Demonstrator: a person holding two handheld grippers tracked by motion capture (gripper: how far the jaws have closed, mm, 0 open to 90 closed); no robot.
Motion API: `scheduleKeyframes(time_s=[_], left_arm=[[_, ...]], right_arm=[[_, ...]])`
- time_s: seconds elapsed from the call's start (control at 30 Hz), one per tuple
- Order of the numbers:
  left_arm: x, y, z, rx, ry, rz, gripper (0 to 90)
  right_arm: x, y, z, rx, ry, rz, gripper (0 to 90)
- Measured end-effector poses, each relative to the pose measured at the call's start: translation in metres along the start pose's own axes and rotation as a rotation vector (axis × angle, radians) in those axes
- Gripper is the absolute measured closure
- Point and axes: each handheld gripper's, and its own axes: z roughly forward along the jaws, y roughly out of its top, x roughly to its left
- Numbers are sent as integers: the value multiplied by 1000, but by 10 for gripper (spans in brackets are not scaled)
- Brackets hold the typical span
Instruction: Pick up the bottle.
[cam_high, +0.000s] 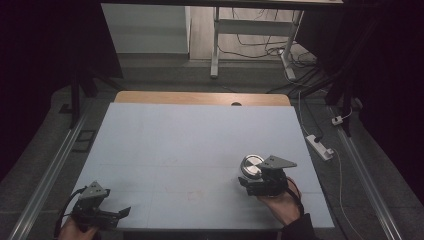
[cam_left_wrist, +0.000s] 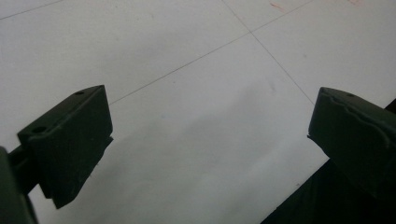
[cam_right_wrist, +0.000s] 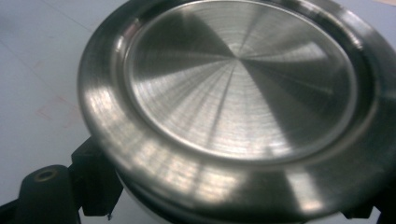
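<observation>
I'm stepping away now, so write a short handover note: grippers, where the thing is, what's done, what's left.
Right gripper: shut on the round steel lid, held tilted near the right front of the white table.
Left gripper: open, holding nothing, at the left front edge.
Done: lid gripped at its rim.
Left: carrying it and setting it down; no spot for it is visible.

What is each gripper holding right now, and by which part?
The right gripper holds a round brushed-steel dish by its near rim. The left gripper is open, holding nothing.
</observation>
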Motion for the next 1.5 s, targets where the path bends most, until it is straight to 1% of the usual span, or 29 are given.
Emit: scheduleKeyframes(time_s=[0.03,0.17,0.53,0.97,1.17,1.33,1.5], left_arm=[[0,0,0,0,1,0,8],[0,0,0,1,1,1,8],[0,0,0,1,2,2,8],[-1,0,0,4,3,3,8],[0,0,0,4,3,4,8],[0,0,0,0,3,1,7],[0,0,0,1,3,2,6]], right_arm=[[1,1,1,-2,11,4,148],[7,7,7,-4,35,-11,148],[24,20,24,2,93,-69,148],[42,31,44,11,130,-118,148],[48,36,51,10,141,-130,148],[54,40,59,13,161,-143,148],[61,44,65,10,174,-163,148]])
